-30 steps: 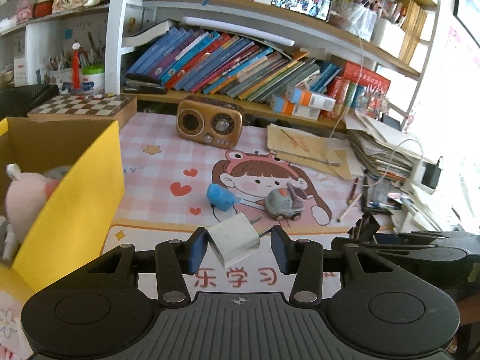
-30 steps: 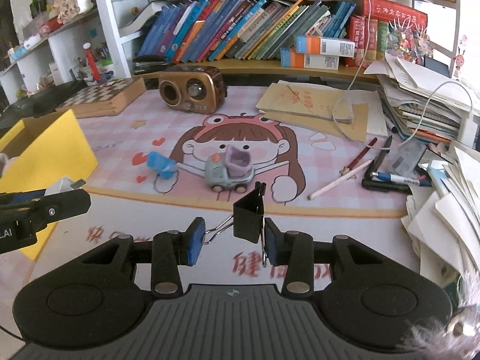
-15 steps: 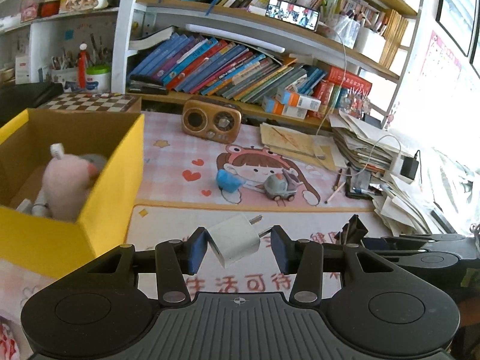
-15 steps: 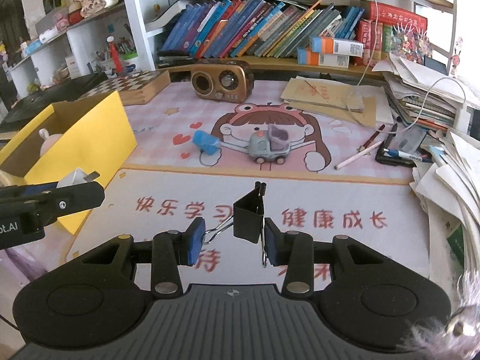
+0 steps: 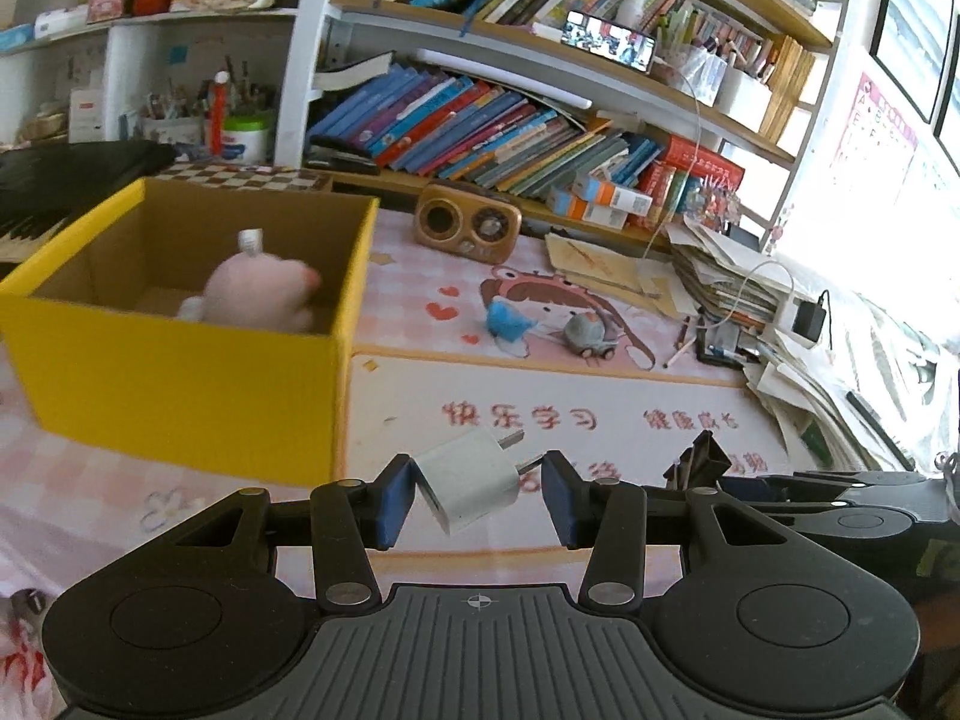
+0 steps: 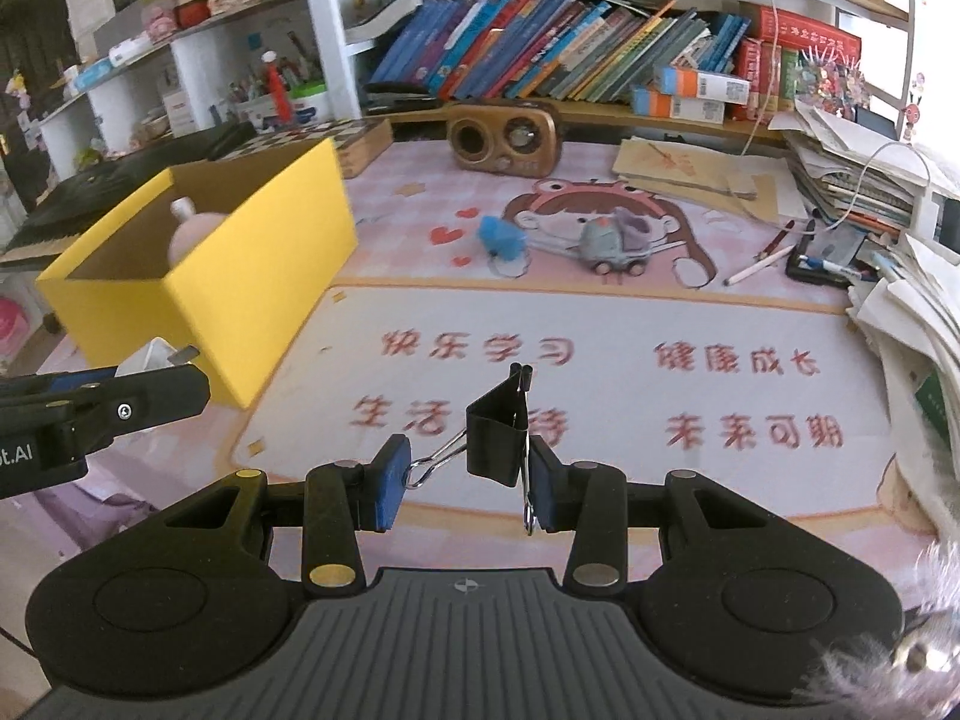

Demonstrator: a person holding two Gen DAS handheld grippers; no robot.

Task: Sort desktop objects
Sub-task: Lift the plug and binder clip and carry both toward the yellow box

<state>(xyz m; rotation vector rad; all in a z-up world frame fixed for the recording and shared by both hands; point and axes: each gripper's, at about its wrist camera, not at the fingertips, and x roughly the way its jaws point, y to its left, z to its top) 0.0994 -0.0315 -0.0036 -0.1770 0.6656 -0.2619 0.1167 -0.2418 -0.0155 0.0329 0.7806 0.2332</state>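
My left gripper [image 5: 477,501] is shut on a white plug adapter [image 5: 471,479], its prongs pointing right, held above the desk mat. My right gripper [image 6: 471,483] is shut on a black binder clip [image 6: 497,438] by its wire handles. A yellow cardboard box [image 5: 180,384] stands to the left in both views [image 6: 240,276], with a pink plush toy [image 5: 258,294] inside. The left gripper also shows at the left edge of the right wrist view, near the box's front corner. A blue object [image 6: 499,235] and a grey toy car [image 6: 615,243] lie on the pink mat further back.
A brown retro radio [image 6: 507,138] and a chessboard box [image 6: 336,135] stand at the back under shelves of books. Stacked papers [image 6: 912,324], pens [image 6: 759,264] and a charger cable crowd the right side. The mat [image 6: 600,360] carries red characters.
Both grippers have drawn back and leftward from the toys with their objects still held. The yellow box now shows fully, and the toy car and blue object look farther away.
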